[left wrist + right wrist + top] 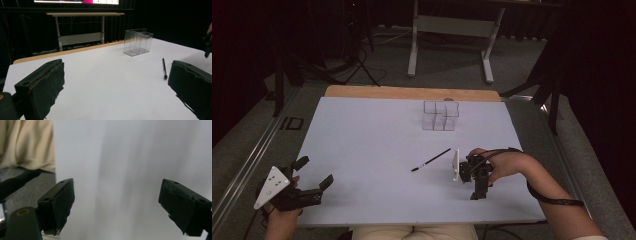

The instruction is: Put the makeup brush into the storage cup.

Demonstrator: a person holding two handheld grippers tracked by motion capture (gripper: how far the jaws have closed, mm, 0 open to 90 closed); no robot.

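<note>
A thin black pen (431,160) lies flat on a white bench (362,140), and every place here is told from that pen. Its long axis runs on a slant, the darker tip toward the person's side and the left, the other end toward the far side and the right. The right tongs (475,192) hang just to the right of the pen and a little nearer the person, pointing down toward the person's edge of the bench rather than at the pen; their jaws stand wide apart with nothing between them, and the right gripper view looks at bare white surface (120,170) and a fold of cream clothing (25,145). The left tongs (314,172) sit well to the left of the pen at the bench's near left corner, jaws also spread and empty, aimed across the bench so the pen (164,68) shows ahead between the pads. The right hand is plainly the nearer, and would likely need to turn back toward the pen to take it. Beyond the pen, toward the far edge, stands a clear plastic organiser (440,115) with several compartments. The room around is dark, with grey carpet (452,60) and a white-legged desk (452,30) behind
</note>
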